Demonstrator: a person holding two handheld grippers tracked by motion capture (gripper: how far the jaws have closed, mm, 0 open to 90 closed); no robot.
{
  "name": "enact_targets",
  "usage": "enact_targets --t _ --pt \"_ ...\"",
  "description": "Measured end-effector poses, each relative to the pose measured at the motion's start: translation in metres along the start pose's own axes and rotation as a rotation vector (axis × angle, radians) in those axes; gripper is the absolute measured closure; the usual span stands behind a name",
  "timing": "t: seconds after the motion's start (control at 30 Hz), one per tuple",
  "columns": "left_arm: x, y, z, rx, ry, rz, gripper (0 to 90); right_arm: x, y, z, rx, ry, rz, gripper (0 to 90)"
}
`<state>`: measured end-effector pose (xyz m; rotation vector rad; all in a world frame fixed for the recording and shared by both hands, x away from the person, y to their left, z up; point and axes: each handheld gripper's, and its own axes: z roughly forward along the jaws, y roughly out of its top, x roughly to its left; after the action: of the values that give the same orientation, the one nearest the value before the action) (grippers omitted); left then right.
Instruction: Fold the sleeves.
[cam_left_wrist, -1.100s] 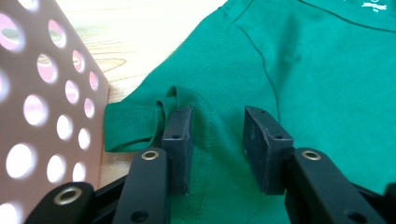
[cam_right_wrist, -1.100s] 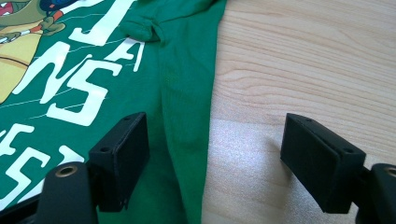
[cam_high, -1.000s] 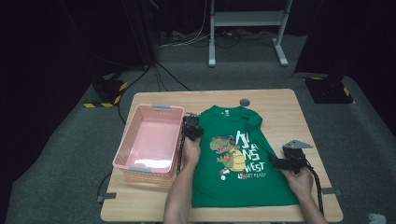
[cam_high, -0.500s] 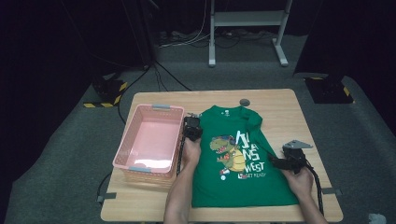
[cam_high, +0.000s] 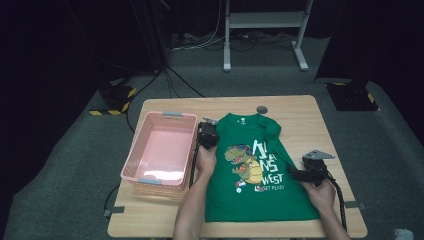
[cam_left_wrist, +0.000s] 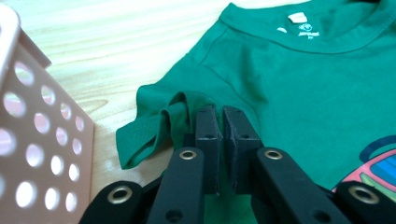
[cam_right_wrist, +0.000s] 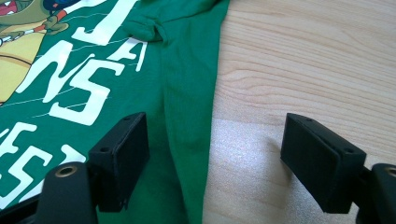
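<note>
Dark studio floor surrounds a pale wooden worktop (cam_high: 300, 107). Upon it, largest to smallest: a green T-shirt (cam_high: 255, 200) lies face up over the middle and the near edge, its long axis running from the near edge to the collar toward the far edge; a pink perforated basket (cam_high: 135, 162) stands along the left edge, just beside the shirt. The left hand-held gripper (cam_high: 206, 134) sits at the shirt's left shoulder, jaws closed on a bunched fold of the left sleeve (cam_left_wrist: 161, 123), having just been closing there. The right hand-held gripper (cam_high: 295, 174) rests at the shirt's right side edge, jaws wide apart and straddling that hem (cam_right_wrist: 196, 140) without pressing it; the cloth lies directly ahead. Print reads partly "WEST" and "GET READY" (cam_high: 267, 181) beside a cartoon dinosaur (cam_high: 242, 162); the white neck label (cam_left_wrist: 297, 17) is too small to read.
</note>
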<state>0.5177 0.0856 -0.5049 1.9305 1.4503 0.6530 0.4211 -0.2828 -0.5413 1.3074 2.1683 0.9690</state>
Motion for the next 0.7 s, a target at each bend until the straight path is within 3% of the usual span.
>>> enact_targets --t 0.27,0.7 --pt "-0.002 0.009 -0.011 -0.046 -0.013 -0.002 85.0 0.0 0.0 0.0 0.0 0.002 -0.002 23.1" --pt "-0.025 0.015 -0.018 -0.067 -0.047 0.119 84.9 0.0 0.0 0.0 0.0 0.003 -0.003 23.1"
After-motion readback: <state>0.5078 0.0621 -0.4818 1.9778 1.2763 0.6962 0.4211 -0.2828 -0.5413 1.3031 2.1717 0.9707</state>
